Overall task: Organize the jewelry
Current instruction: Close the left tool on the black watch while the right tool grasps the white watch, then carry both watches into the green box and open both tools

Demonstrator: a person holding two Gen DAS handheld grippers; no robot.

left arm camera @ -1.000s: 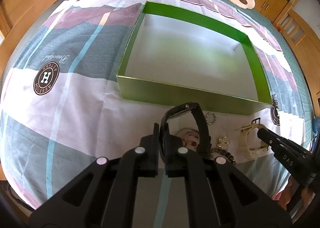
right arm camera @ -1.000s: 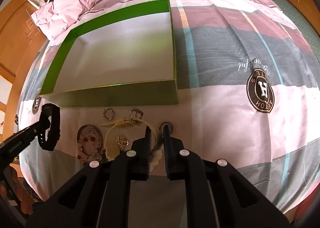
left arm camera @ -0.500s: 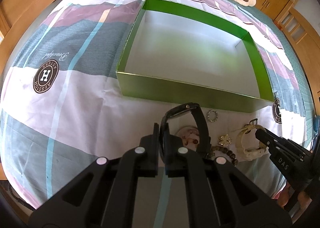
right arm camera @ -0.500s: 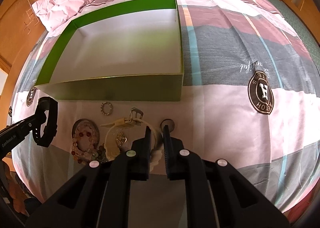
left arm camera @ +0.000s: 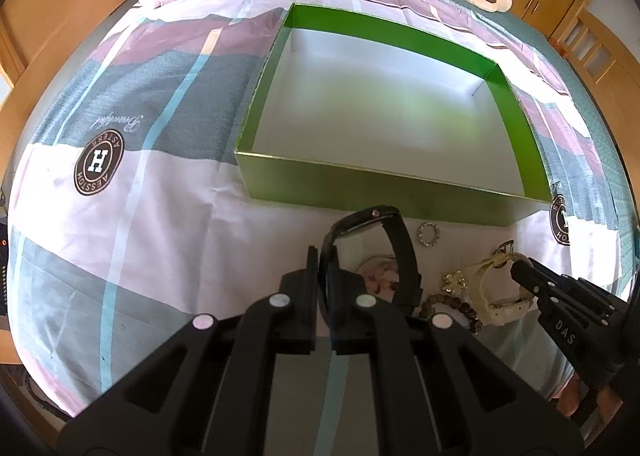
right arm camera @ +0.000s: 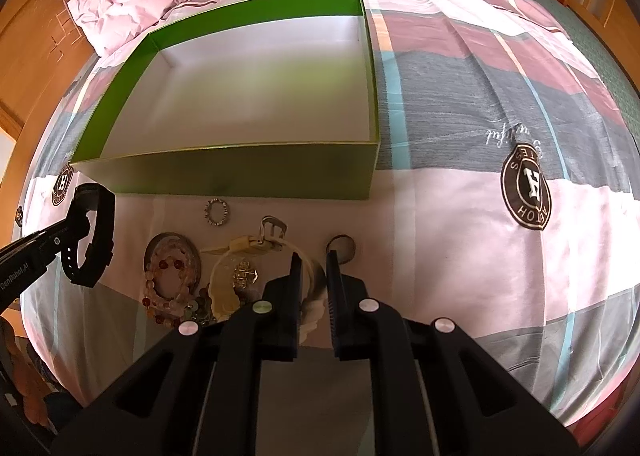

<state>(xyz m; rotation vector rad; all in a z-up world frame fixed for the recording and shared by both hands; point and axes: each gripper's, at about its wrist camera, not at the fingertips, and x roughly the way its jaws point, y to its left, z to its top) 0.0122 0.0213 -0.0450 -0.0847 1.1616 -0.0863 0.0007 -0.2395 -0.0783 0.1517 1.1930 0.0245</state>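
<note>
Two pieces are gripped at once, so the step in hand reads as pick-up done and transfer to the green box (left arm camera: 360,191) pending; the box is empty. Left of the loose jewellery, in front of the box's near wall, the left gripper (left arm camera: 325,276) is pinched on the strap of the black watch (left arm camera: 400,252), held clear of the bedspread (left arm camera: 160,215); next it needs carrying over that wall and releasing inside. Further right, the right gripper (right arm camera: 313,268) is nipped on the band of the cream watch (right arm camera: 244,252), which lies on the bedspread before the box beside the bead bracelets (right arm camera: 172,280) and needs lifting first.
</note>
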